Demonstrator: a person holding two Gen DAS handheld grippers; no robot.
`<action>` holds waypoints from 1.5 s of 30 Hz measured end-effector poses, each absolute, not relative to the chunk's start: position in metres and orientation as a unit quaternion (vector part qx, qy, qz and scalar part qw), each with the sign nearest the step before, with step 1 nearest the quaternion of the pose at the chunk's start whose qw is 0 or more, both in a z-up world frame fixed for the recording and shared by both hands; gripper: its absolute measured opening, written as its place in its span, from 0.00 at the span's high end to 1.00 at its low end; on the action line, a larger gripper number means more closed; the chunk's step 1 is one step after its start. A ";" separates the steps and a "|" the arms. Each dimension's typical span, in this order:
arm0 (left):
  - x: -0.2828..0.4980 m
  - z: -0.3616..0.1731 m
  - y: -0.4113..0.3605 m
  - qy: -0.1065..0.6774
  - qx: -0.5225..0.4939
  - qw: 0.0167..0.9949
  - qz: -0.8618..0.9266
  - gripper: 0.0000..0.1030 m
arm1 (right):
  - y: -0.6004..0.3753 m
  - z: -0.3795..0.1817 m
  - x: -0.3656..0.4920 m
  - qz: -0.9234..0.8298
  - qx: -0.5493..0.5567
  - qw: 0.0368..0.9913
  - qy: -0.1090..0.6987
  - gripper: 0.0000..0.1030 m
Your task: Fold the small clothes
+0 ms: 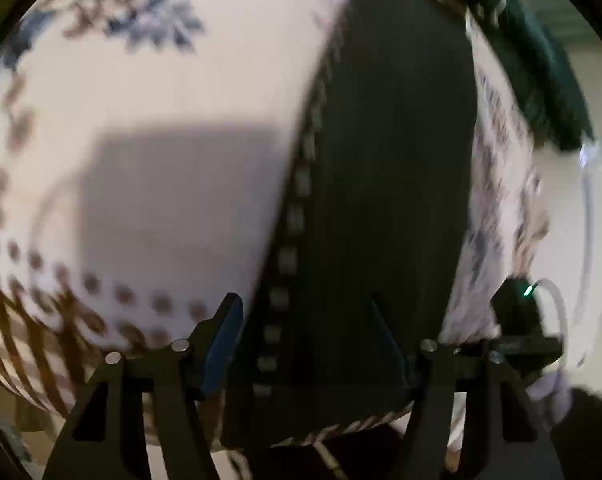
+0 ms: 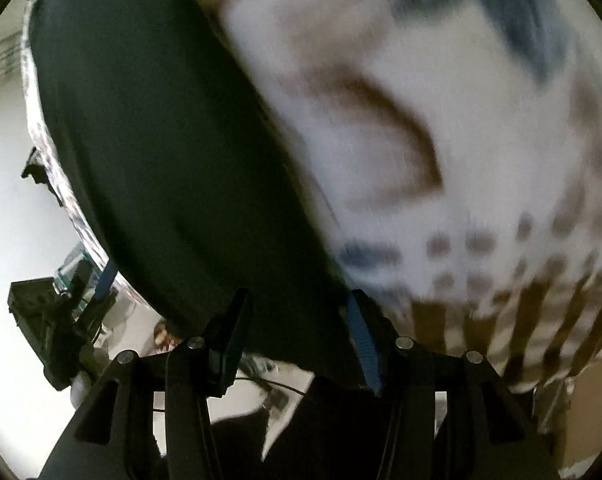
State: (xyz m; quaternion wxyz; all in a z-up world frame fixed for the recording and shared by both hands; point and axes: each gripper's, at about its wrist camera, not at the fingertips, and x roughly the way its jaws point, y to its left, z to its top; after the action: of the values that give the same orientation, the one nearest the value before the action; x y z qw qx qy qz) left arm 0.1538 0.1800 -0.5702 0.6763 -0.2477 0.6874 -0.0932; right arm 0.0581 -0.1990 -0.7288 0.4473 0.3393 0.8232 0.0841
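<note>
- Dark green cloth garment (image 1: pixel 389 184) lies flat on the white patterned tablecloth (image 1: pixel 173 92).
- Left gripper (image 1: pixel 307 322) hangs half-spread over it, gripping nothing.
- Right gripper (image 2: pixel 297 316) likewise, its jaws apart and empty.

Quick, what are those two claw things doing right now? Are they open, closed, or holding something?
Left hand-held gripper: open over the dark garment, not pinching it.
Right hand-held gripper: open too, dark garment beneath, nothing held.
</note>
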 end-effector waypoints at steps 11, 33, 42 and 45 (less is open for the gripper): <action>0.130 -0.580 0.188 0.675 -0.310 0.665 -0.079 0.92 | -0.174 -0.728 0.030 0.088 0.309 0.476 0.819 0.92; 0.108 -0.600 0.175 0.706 -0.301 0.621 -0.160 0.92 | -0.161 -0.742 0.024 0.160 0.399 0.418 0.800 0.65; 0.115 -0.556 0.181 0.679 -0.317 0.639 -0.173 0.93 | -0.148 -0.685 0.028 0.198 0.400 0.459 0.768 0.91; 0.127 -0.525 0.176 0.658 -0.308 0.663 -0.180 0.93 | -0.143 -0.651 0.046 0.226 0.400 0.484 0.745 0.91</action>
State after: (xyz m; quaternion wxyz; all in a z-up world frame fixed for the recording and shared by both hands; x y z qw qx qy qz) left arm 0.1275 0.1755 -0.5245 0.6630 -0.3076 0.6584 -0.1796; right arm 0.0459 -0.1434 -0.6509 0.4840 0.4004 0.7445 0.2260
